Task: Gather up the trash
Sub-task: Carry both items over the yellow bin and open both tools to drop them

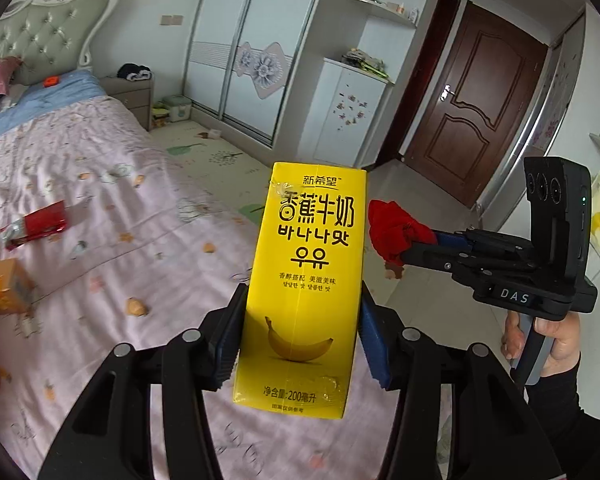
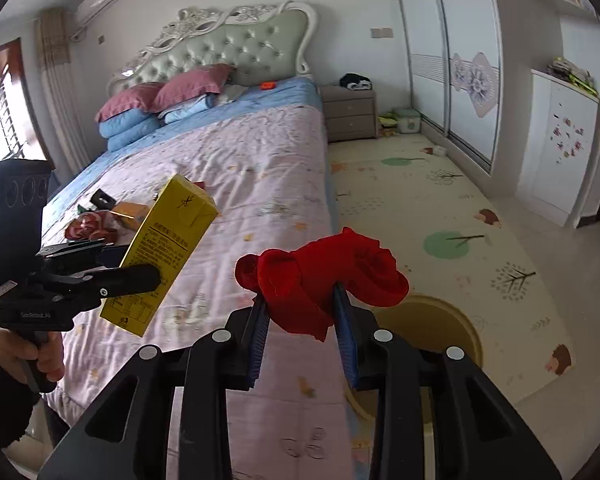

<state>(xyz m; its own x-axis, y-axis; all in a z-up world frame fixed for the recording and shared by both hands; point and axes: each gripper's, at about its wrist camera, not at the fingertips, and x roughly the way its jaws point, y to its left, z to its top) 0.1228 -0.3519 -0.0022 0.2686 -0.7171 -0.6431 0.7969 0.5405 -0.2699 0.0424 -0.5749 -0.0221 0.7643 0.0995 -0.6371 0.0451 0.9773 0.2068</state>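
L gripper point(image 1: 300, 344) held out over the bed point(image 1: 100, 200), fingers point(image 1: 228, 340) clamped on the sides of 1 yellow banana-milk carton point(image 1: 304, 288), gripped at its lower half, carton clear of the bedding. From the R wrist view the same carton point(image 2: 164, 256) sits tilted, top leaning away toward the headboard, w/ the L gripper point(image 2: 148, 276) coming in from the left side and a bare hand point(image 2: 40, 356) on its handle. R gripper point(image 2: 300, 320) is level w/ the bed's foot edge, fingers point(image 2: 260, 328) pinched on 1 crumpled red wad point(image 2: 324, 276), cloth or wrapper, can't tell which; wad bulges above the fingertips. In the L wrist view the R gripper point(image 1: 404, 250) sits to the right of the carton, red wad point(image 1: 396, 228) near but apart from it, hand point(image 1: 556, 340) gripping the handle, dark sleeve. Left on the bedding: 1 red foil wrapper point(image 1: 40, 224), 1 orange box point(image 1: 4, 286) at frame edge; R view shows that cluster point(image 2: 100, 224) behind the carton, exact count unclear. Containers: 1 round yellow-rimmed bin point(image 2: 452, 328) on the floor mat beside the bed, right under and behind the R gripper; its inside mostly hidden by the fingers, contents can't be told. 2 pink pillows point(image 2: 188, 84) at the headboard.
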